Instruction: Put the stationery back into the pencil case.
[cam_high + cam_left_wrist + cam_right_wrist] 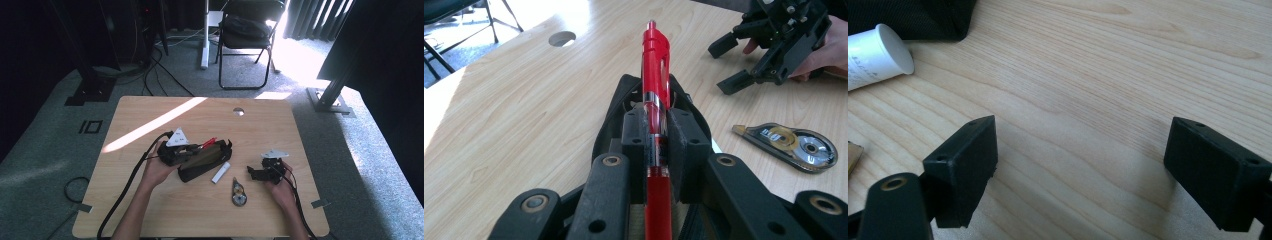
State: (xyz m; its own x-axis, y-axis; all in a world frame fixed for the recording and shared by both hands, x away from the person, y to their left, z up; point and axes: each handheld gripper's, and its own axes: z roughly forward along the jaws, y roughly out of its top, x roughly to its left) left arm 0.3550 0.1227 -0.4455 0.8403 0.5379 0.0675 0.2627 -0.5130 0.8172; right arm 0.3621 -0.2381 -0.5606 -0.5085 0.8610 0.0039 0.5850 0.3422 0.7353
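Red pen point(655, 100) clamped lengthwise in left gripper point(656, 145), poised over black pencil case point(202, 160) at table's point(150, 115) centre; right gripper point(1083, 165) spread, idle, holding nothing. Best lowered tip-first along case's opening before unclenching.

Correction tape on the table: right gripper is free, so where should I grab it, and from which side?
Probably from straight above, closing across the round body of the correction tape, not its pointed tip. It lies flat on the table, so its narrow edges are what the jaws can meet. The right gripper is open beside it; the white tube lies clear.
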